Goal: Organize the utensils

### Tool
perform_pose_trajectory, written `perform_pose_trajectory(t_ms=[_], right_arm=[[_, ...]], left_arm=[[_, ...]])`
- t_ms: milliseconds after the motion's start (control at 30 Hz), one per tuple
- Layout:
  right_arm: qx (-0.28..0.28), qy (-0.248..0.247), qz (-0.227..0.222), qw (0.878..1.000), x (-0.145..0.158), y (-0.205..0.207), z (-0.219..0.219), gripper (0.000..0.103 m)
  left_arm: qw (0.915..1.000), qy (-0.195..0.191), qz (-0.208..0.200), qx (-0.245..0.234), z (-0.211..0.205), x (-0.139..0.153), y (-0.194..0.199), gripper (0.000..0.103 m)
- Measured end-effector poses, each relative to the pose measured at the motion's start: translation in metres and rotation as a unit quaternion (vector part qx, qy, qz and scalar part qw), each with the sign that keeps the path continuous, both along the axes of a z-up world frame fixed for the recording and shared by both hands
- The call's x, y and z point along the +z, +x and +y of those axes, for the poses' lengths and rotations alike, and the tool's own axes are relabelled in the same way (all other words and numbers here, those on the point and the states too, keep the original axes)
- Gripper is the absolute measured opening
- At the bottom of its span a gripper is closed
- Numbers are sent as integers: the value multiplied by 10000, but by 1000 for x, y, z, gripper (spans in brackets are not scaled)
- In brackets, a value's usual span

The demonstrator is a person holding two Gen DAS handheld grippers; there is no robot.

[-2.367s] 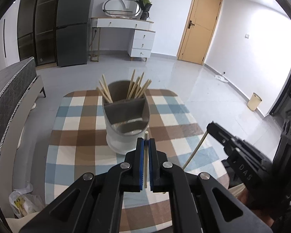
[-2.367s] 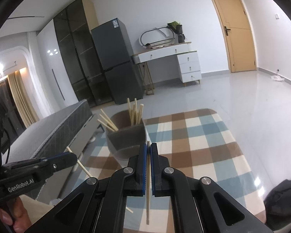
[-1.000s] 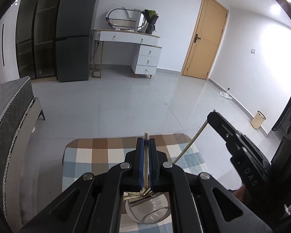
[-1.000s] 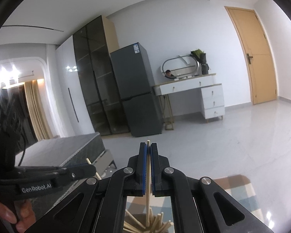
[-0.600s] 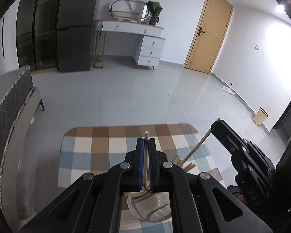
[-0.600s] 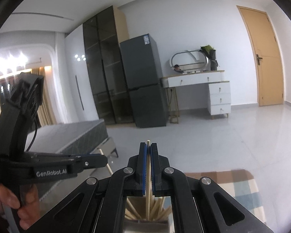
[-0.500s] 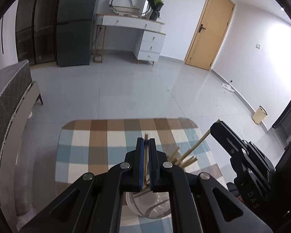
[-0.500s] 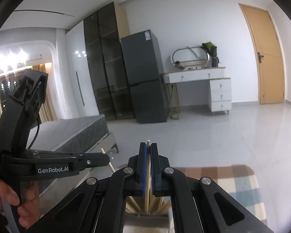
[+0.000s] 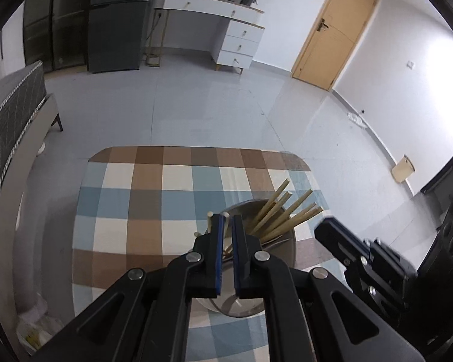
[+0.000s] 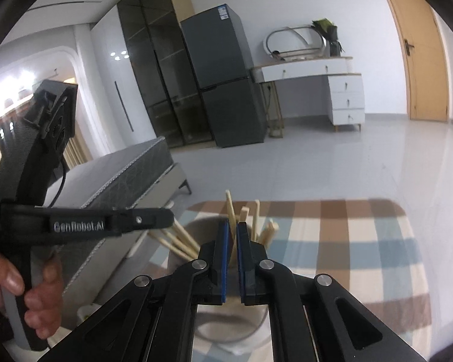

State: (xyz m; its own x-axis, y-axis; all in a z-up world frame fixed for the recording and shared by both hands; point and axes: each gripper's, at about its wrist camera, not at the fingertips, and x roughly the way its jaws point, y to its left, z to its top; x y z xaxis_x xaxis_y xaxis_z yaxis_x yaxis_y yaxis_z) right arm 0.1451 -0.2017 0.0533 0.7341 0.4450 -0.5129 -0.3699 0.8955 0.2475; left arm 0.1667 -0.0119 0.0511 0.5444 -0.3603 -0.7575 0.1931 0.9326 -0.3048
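Both grippers — left gripper [image 9: 226,226], right gripper [image 10: 232,230] — slightly parted over the holder [image 9: 288,249]; a hand [image 10: 21,289] only in the right view.

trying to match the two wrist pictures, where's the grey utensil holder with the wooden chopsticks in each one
Left wrist view: the round grey utensil holder sits low, right of centre, partly hidden behind the left gripper, its pale wooden chopsticks fanning up and right.
Right wrist view: it sits at bottom centre, behind the right gripper.
Shared landmark: the brown, blue and white checked tablecloth under the holder.
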Motion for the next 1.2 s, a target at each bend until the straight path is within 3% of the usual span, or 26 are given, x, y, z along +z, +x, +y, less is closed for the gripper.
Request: perform_pose_trajectory(t_ms=[33, 67, 100, 167, 233, 333, 400, 633, 800, 1200], right_arm=[[-14, 9, 46, 10000, 0, -4, -3, 16], [-25, 15, 64, 10000, 1, -7, -4, 32], [-31, 43, 52, 10000, 2, -13, -7, 38], [-68, 47, -75, 9999, 9, -26, -12, 40], [-179, 22, -156, 9997, 16, -37, -17, 50], [-270, 156, -276, 9991, 30, -55, -25, 53], [-331, 207, -415, 9984, 41, -68, -30, 62], [-383, 269, -964, 9942, 76, -118, -34, 76], [-600, 334, -1278, 9894, 86, -152, -37, 99], [-881, 240, -1549, 9837, 71, -193, -34, 103]], left_arm=[[10000, 14, -18, 14, 0, 3, -3, 11], [10000, 36, -39, 18, -1, 6, -7, 14], [10000, 41, -73, 28, -1, 8, -11, 23], [9996, 106, -235, 122, -2, 16, -22, 39], [9983, 166, -473, 290, 0, 28, -36, 60], [9955, 149, -793, 501, 3, 46, -57, 68], [9942, 131, -898, 574, 4, 54, -69, 76], [9871, 202, -1281, 935, 6, 78, -119, 88], [9768, 514, -1839, 967, 0, 82, -151, 97], [9629, 741, -2326, 1147, 5, 59, -189, 102]])
